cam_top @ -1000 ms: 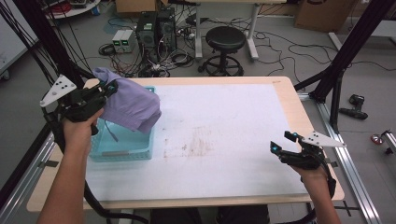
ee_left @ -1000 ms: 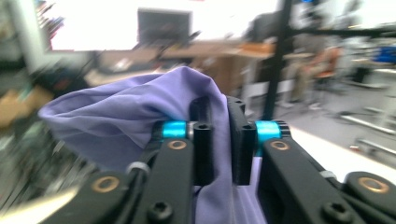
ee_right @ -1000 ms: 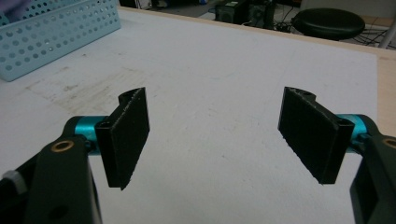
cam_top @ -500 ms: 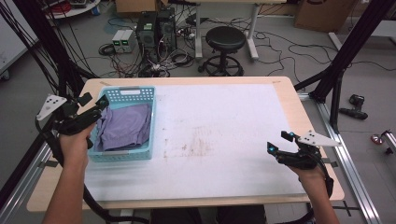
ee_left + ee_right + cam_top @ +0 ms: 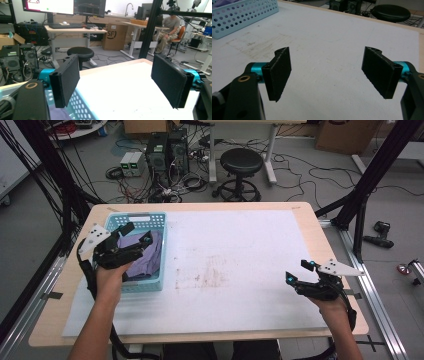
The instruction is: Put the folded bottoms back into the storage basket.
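A purple cloth [image 5: 144,256] lies bunched inside a light blue plastic basket [image 5: 150,218] at the left end of the bench [image 5: 310,227], which is covered by a white sheet [image 5: 240,250] marked with a brownish stain [image 5: 202,277] near its middle. The left hand-held gripper [image 5: 136,234] hovers over the basket's near left corner, just above the cloth; its jaws have just been opening and now stand wide apart with nothing between them, as the left gripper view [image 5: 115,82] shows, the basket's perforated wall [image 5: 80,107] just below them. At the right end of the bench, well apart from the basket, the right hand-held gripper [image 5: 298,271] is held low over the white sheet, its jaws likewise spread wide and empty in the right gripper view [image 5: 327,72], pointing across the sheet toward the basket [image 5: 242,12]. Beyond the bench, a black stool [image 5: 241,162] and computer towers [image 5: 166,150] stand on a floor strewn with cables.
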